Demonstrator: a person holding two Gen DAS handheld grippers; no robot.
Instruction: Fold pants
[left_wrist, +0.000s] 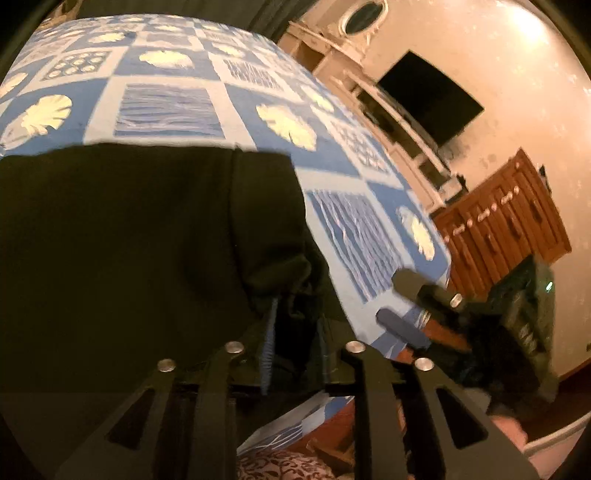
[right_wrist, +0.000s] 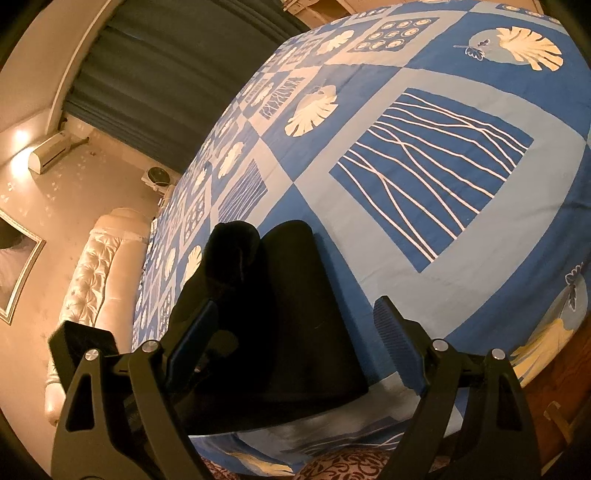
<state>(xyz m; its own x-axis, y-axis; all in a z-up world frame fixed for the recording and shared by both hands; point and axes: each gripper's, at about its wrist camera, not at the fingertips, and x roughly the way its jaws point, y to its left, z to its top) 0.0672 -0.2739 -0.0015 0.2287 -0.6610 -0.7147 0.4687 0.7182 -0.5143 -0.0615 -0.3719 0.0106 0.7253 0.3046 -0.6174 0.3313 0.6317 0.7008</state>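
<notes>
Black pants (left_wrist: 147, 240) lie folded on a blue patterned bedspread (left_wrist: 166, 107), near the bed's edge. My left gripper (left_wrist: 295, 347) sits at the pants' right edge, its blue pads close together with a bunch of the black cloth pinched between them. Beyond it, over the bed's edge, the right gripper (left_wrist: 397, 301) stands open. In the right wrist view the pants (right_wrist: 295, 280) taper away over the bedspread (right_wrist: 443, 147), one part humped up at the left. My right gripper (right_wrist: 295, 343) straddles them with wide jaws, neither pad touching cloth.
A wooden dresser (left_wrist: 506, 221) and a dark wall screen (left_wrist: 432, 99) stand past the bed's right edge. A cream tufted headboard (right_wrist: 92, 280), dark curtains (right_wrist: 177, 74) and a wall air conditioner (right_wrist: 48, 151) lie on the other side. A patterned rug (left_wrist: 288, 465) covers the floor below.
</notes>
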